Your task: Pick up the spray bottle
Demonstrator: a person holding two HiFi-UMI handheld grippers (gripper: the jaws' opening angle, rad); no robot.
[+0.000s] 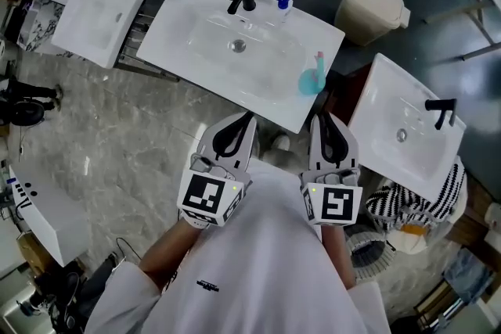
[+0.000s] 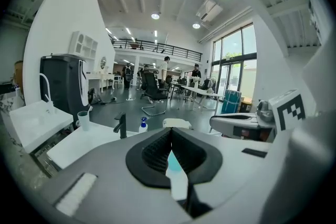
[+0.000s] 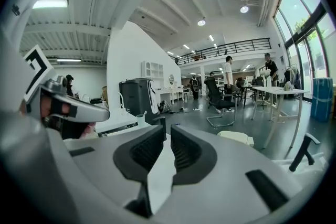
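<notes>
Both the left gripper and right gripper hover empty, jaws together. The teal spray bottle stands on the sink's near right corner. The approach seems underway; next, the right jaws must open.

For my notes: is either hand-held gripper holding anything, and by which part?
Nothing is held. Left hand-held gripper and right hand-held gripper are shut, empty; the spray bottle stands apart on the sink.

The spray bottle is see-through teal with a pink trigger head. It stands upright on the flat rim of the white sink, at the front right corner, close to the edge. Nothing touches it, and its pink head points away from the basin.
</notes>
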